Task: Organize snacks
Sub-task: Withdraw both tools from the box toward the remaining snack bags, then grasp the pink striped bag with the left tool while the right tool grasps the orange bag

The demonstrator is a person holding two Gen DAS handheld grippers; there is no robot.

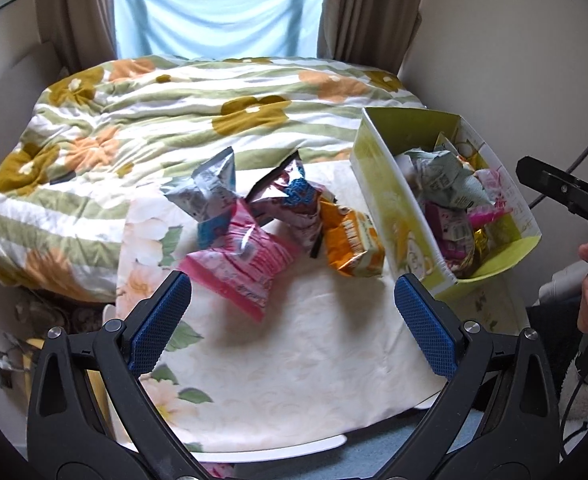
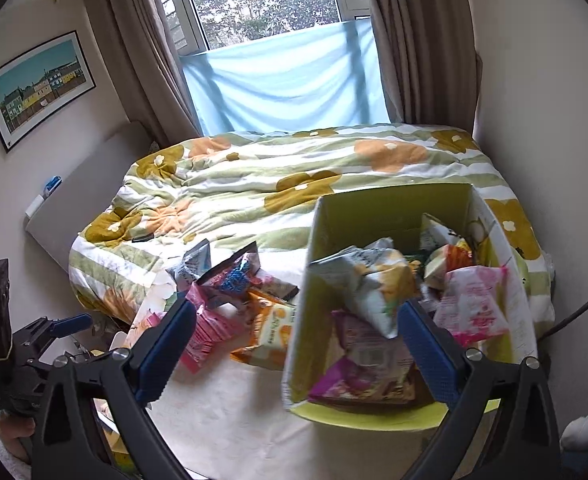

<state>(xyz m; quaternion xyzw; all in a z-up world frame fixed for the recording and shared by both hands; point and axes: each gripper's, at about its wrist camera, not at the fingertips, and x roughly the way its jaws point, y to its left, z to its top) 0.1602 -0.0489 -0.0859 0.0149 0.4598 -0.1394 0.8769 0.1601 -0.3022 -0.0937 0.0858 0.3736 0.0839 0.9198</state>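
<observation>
Behind everything runs a window with brown curtains [image 2: 142, 60] and a pale blue cloth [image 2: 286, 80] across its lower half; in front of it lies a bed under a flowered quilt [image 1: 166, 120]. Nearer you, a cream cloth with printed flowers covers the bench [image 1: 294, 360].

Take the green box [image 1: 382, 200] as your landmark. It stands on the bench with its top open, and it is heaped with snack packets — a grey-green bag [image 1: 442, 180] on top, pink ones [image 2: 474, 304] beside and under it. Just left of the box lies an orange packet [image 1: 352, 240], close against its wall. Farther left sit a foil bag with blue print [image 1: 294, 196], a pink packet [image 1: 242, 268] and a grey bag [image 1: 210, 188], bunched together.

Your left gripper [image 1: 293, 296] is spread wide and holds nothing — it hangs over the bare cloth, left of the box, near the pink packet. Your right gripper [image 2: 296, 326] is also wide open and empty, one finger over the box's contents and the other outside its left wall.
</observation>
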